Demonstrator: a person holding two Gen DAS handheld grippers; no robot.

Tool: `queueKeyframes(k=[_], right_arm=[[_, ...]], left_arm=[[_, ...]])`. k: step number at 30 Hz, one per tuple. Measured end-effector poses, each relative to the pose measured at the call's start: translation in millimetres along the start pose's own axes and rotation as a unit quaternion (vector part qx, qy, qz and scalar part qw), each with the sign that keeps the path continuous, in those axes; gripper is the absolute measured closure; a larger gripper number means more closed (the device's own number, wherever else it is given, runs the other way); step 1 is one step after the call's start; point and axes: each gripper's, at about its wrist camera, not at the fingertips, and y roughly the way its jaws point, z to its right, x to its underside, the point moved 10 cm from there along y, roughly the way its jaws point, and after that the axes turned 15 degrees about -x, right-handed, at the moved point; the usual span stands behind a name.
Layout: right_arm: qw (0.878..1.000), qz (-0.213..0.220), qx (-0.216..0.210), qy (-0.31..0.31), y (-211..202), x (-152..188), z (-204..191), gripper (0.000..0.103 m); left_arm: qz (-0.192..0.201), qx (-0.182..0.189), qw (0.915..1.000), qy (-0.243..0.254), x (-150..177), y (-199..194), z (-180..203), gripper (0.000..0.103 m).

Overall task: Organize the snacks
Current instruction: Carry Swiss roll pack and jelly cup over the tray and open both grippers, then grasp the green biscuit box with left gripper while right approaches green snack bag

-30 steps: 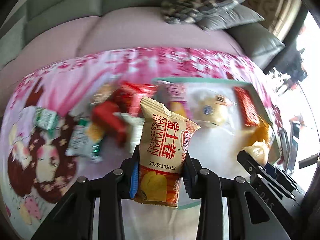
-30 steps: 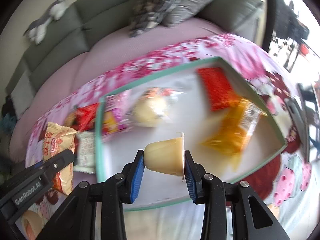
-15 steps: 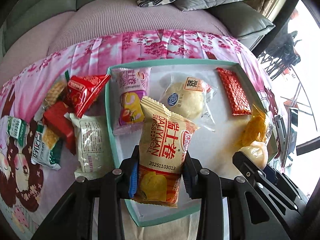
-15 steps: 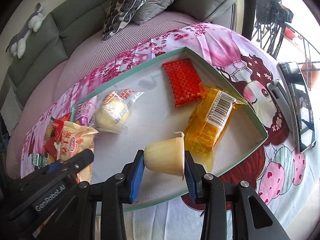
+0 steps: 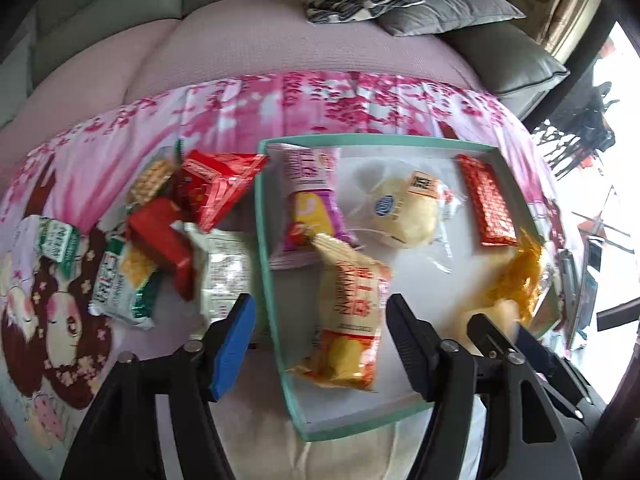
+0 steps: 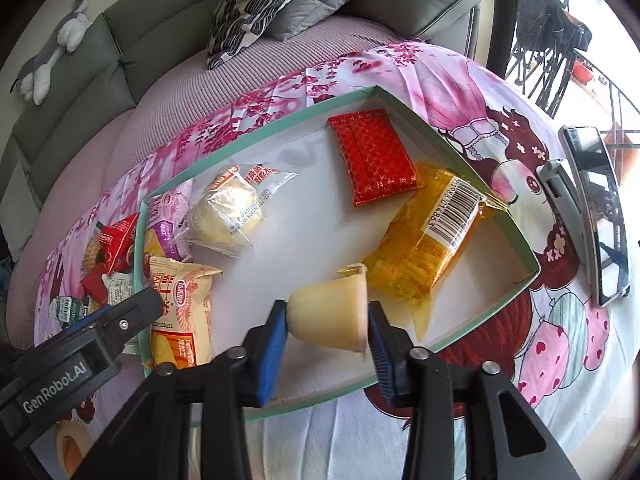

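Both grippers hang over the teal-rimmed tray (image 6: 516,236) with jaws opening to drop snacks inside — the left gripper (image 5: 320,320) above the Swiss-roll packet (image 5: 352,312) lying at 6 o'clock, the right gripper (image 6: 326,328) loosening around the jelly cup (image 6: 332,316).

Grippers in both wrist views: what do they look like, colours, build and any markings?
Both are alike. The left gripper and the right gripper have black plastic linkage arms joined by silver round pins, ending in two fingers with ribbed blue pads. In the right wrist view the left gripper's black side bears white "GenRobot.AI" lettering. No cables, hands or sleeves show.
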Motion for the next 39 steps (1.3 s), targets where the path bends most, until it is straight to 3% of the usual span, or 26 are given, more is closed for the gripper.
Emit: queueKeyframes(k=[2, 11, 12, 13, 15, 20, 39], right_arm=[[1.0, 0.002, 0.001, -0.006, -1.3, -0.8, -1.9, 0.039], [1.0, 0.008, 0.003, -0.017, -1.7, -3.2, -4.9, 0.016], [1.0, 0.009, 0.003, -0.018, -1.8, -3.3, -5.2, 0.012], [1.0, 0.011, 0.002, -0.02, -2.2, -3.7, -5.5, 0.009], [1.0, 0.015, 0.003, -0.025, -2.4, -5.1, -6.6, 0.0], [0.999, 0.017, 0.005, -0.033, -2.2, -6.4, -8.9, 0.0], [0.998, 0.024, 0.023, -0.058, -5.3, -6.8, -31.4, 0.0]], left_arm=[[0.003, -0.012, 0.9999, -0.003, -0.1, -0.2, -7.4, 0.024], [0.011, -0.073, 0.9971, -0.019, 0.1, 4.8, -38.6, 0.023], [0.012, -0.078, 0.9966, -0.021, 0.0, 5.5, -41.5, 0.021], [0.014, -0.083, 0.9962, -0.024, -0.3, 6.0, -44.5, 0.011], [0.021, -0.093, 0.995, -0.03, -1.7, 6.2, -50.0, 0.007], [0.039, -0.109, 0.9926, -0.036, -4.1, 4.8, -60.4, 0.006], [0.017, -0.131, 0.9903, -0.045, -1.7, 5.2, -101.2, 0.007]])
